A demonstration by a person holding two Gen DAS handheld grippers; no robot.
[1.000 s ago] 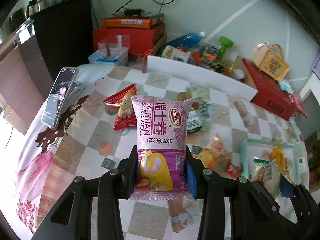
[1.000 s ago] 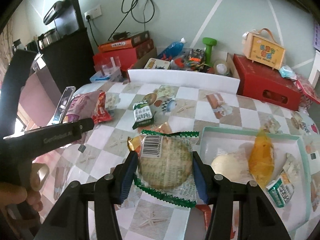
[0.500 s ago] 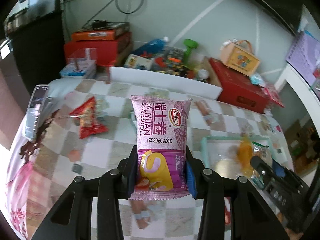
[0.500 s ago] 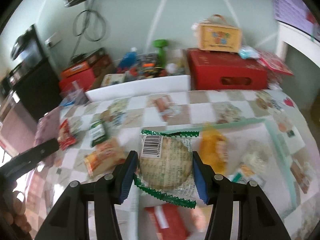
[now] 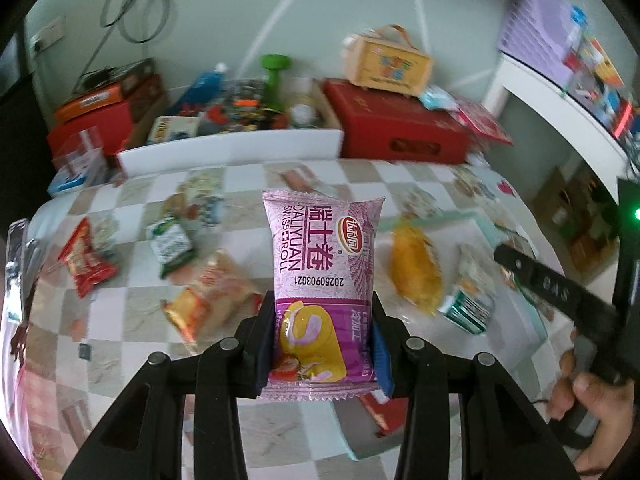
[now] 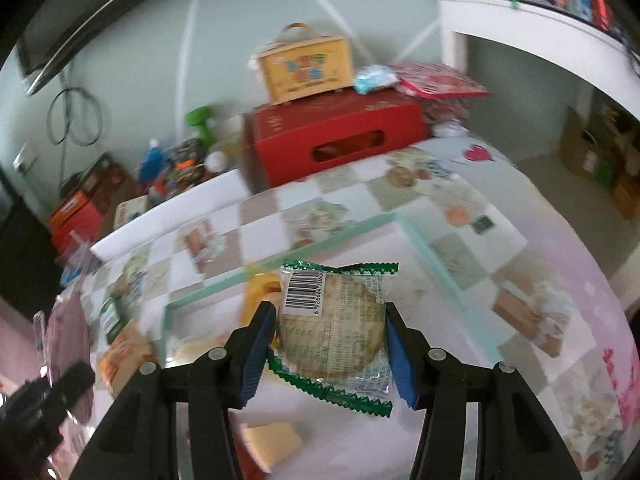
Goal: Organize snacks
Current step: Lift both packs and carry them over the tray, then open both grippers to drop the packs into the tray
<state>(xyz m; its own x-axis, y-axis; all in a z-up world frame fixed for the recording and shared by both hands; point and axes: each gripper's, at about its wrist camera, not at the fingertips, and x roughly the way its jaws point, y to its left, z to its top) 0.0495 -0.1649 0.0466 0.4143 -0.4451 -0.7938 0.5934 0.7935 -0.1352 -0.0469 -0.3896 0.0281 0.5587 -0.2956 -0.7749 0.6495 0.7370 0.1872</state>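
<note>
1. My left tongs point(image 5: 322, 344) are clamped on the pink Swiss roll packet point(image 5: 322, 276), which stands upright between the blue pads.
2. My right tongs point(image 6: 330, 344) are gripping the green-edged biscuit packet point(image 6: 334, 324), barcode side up, by its two flanks.
3. Beyond the right tongs lies the mint-rimmed tray point(image 6: 440, 264), and a yellow snack point(image 6: 260, 292) peeks out just left of the biscuit.
4. Left of my left tongs, on the checked tablecloth point(image 5: 132, 308), lie an orange packet point(image 5: 208, 296), a green packet point(image 5: 170, 244) and a red packet point(image 5: 86, 258).
5. To their right lies a yellow pouch point(image 5: 416, 268). Further right my other hand point(image 5: 592, 396) shows, holding its handle.
</note>
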